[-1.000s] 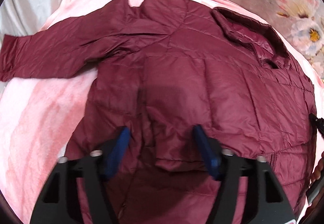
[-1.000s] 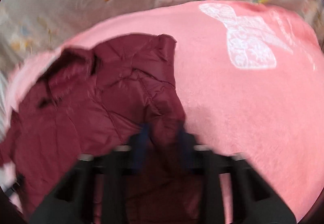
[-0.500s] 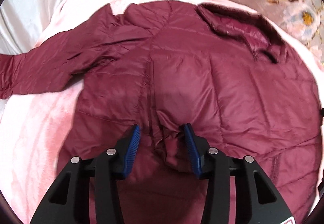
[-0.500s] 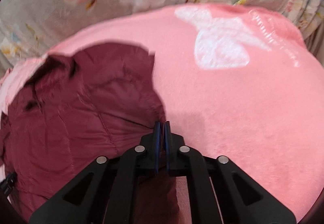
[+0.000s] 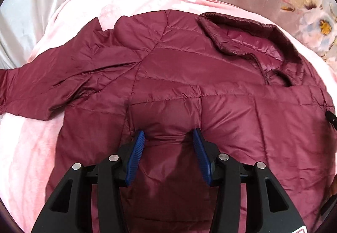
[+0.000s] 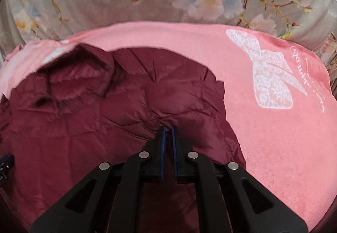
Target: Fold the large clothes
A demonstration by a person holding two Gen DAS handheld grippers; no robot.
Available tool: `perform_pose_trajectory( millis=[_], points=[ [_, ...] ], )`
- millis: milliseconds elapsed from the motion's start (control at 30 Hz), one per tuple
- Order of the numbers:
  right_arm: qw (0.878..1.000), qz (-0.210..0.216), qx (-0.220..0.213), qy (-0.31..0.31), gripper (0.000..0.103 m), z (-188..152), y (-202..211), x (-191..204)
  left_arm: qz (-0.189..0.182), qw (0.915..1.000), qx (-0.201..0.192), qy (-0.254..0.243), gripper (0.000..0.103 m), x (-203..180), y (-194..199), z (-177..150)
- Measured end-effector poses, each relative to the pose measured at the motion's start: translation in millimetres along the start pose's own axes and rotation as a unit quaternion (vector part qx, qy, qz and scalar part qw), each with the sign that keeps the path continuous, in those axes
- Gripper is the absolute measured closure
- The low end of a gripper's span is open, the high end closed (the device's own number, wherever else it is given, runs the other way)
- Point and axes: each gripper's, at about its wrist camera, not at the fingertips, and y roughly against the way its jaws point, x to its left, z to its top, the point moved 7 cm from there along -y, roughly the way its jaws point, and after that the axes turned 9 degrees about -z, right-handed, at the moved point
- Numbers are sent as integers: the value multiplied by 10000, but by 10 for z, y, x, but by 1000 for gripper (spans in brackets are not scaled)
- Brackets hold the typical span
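Maroon puffer jacket (image 5: 189,85) lies spread on pink blanket (image 6: 263,148). Left gripper (image 5: 168,138) has just been opening, jaws apart around a puffed fold. Right gripper (image 6: 167,129) pinches the fabric. Likely light, soft, slippery; grab seams or hem.

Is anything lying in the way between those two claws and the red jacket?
Nothing visible. The left gripper has just been opening, its jaws astride the jacket; the right gripper is pinched shut on the fabric.

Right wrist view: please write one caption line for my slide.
Right gripper shut on a fold of the maroon puffer jacket lying on a pink blanket.
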Motion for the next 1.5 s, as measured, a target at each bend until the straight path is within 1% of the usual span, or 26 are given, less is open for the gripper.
perform_pose_trajectory(
  millis=[33, 67, 100, 133, 200, 300, 367, 433, 467, 500, 533, 600, 633, 700, 767, 800, 900, 1000, 1033, 1100, 1167, 1233, 1267, 1367, 1467, 1500],
  points=[
    [10000, 25, 12, -19, 99, -36, -41, -21, 61, 10000, -46, -29, 46, 0, -11, -4],
    [10000, 59, -19, -69, 99, -47, -67, -44, 111, 9999, -72, -37, 43, 12, -35, -13],
    [9999, 68, -40, -99, 99, -62, -68, -70, 128, 9999, -116, -13, 36, 34, -72, -13],
    [9999, 67, -62, -128, 99, -72, -82, -87, 103, 9998, -155, 4, 33, 47, -84, -19],
    [9997, 101, -99, -176, 99, -91, -102, -103, 74, 9997, -250, -17, 30, 53, -112, -15],
    [9994, 169, -110, -276, 99, -99, -110, -115, 182, 9991, -361, -121, 29, 42, -106, -35],
    [9994, 161, -99, -277, 99, -93, -118, -116, 154, 9991, -374, -106, 28, 46, -115, -24],
    [9998, 20, -110, -168, 99, -81, -94, -85, 156, 9991, -379, -110, 28, 29, -108, -18],
    [9998, -172, -107, -80, 99, -75, -41, -70, 161, 9991, -388, -113, 28, 30, -101, -16],
    [9996, -269, -82, -87, 96, -75, 27, -62, 145, 9991, -383, -104, 28, 44, -93, -13],
    [9997, -105, -92, -189, 94, -86, 172, -18, 129, 9992, -370, -97, 28, 52, -71, -15],
    [9985, 477, -142, -243, 94, -133, 480, 154, 105, 9994, -307, -104, 28, 89, 21, -49],
    [9976, 649, -206, -100, 94, -177, 659, 288, 74, 9996, -274, -48, 28, 131, 103, -73],
    [9959, 809, -290, 295, 91, -290, 910, 550, -104, 9996, -213, 138, 29, 194, 278, -134],
    [9922, 1039, -243, 644, 91, -438, 1061, 819, -417, 9987, -214, 203, 29, 203, 484, -222],
    [9899, 1160, -165, 797, 91, -549, 1108, 977, -452, 9985, -245, 183, 29, 207, 556, -259],
    [9870, 1276, 43, 975, 91, -754, 1064, 1222, -458, 9988, -181, -38, 29, 162, 632, -397],
    [9884, 1214, 195, 887, 91, -865, 931, 1288, -227, 9994, 98, -244, 28, 142, 419, -527],
    [9888, 1225, 175, 840, 91, -872, 922, 1296, -201, 9994, 122, -246, 26, 142, 376, -559],
    [9893, 1217, 97, 804, 91, -876, 906, 1305, -176, 9996, 8, -240, 21, 167, 309, -575],
    [9900, 1160, -5, 806, 91, -869, 895, 1316, -155, 9996, -28, -223, 20, 173, 291, -564],
    [9907, 966, -115, 948, 91, -872, 895, 1367, -229, 9996, -24, -145, 20, 209, 304, -540],
    [9907, 833, -165, 1062, 91, -862, 898, 1403, -297, 9995, -22, -64, 20, 249, 330, -523],
    [9907, 660, -224, 1170, 90, -829, 914, 1424, -423, 9986, -95, 291, 20, 489, 487, -452],
    [9919, 732, -262, 1008, 84, -929, 1086, 1325, -540, 9941, -336, 874, 20, 1033, 756, -323],
    [9920, 801, -262, 938, 80, -956, 1146, 1304, -499, 9917, -433, 1107, 20, 1309, 840, -281]
  ],
)
